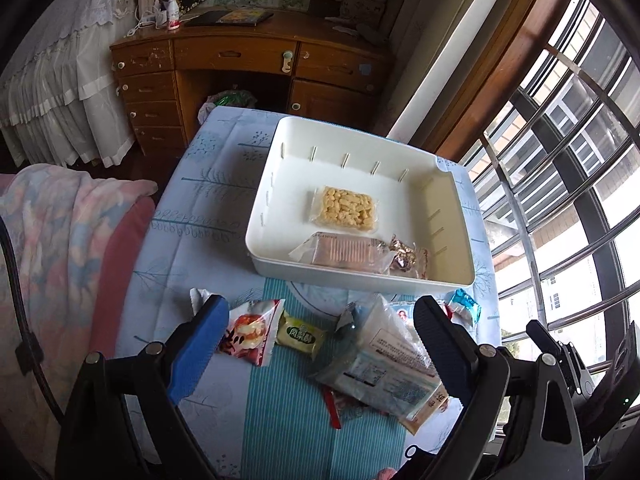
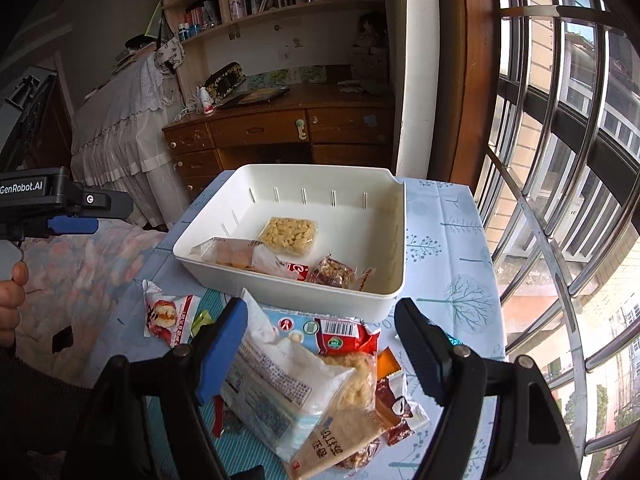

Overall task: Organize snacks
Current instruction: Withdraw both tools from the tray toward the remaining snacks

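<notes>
Snack pile [image 2: 320,384], tray [image 1: 256,236], three snacks

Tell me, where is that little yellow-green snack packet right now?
The yellow-green packet lies on the tablecloth outside the white bin, between the red-and-white packet and the clear bag.

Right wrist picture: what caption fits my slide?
Open right gripper above heaped snack packets, before a white plastic bin holding three snacks.
</notes>
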Demonstrator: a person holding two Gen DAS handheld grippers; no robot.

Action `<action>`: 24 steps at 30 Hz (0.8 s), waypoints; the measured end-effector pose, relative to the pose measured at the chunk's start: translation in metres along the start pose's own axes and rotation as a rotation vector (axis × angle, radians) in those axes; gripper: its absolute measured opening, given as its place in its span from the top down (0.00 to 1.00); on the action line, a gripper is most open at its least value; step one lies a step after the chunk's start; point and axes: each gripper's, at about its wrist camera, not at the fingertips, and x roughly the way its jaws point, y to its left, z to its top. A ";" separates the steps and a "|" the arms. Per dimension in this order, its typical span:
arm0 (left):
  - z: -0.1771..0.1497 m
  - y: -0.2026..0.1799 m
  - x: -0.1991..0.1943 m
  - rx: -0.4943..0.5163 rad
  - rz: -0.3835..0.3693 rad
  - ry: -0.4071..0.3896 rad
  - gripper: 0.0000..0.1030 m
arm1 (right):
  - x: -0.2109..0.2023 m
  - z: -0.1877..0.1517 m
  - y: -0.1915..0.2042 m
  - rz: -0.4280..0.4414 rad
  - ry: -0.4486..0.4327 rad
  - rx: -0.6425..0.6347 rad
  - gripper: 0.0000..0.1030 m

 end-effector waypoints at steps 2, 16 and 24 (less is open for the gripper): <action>-0.005 0.009 0.001 -0.003 0.013 0.016 0.10 | -0.001 -0.006 0.003 0.004 0.010 0.000 0.26; -0.024 0.048 0.031 0.014 0.073 0.156 0.10 | 0.021 -0.031 0.003 0.060 0.164 0.164 0.25; -0.027 0.062 0.063 0.052 0.087 0.317 0.10 | 0.037 -0.043 0.001 0.082 0.263 0.293 0.25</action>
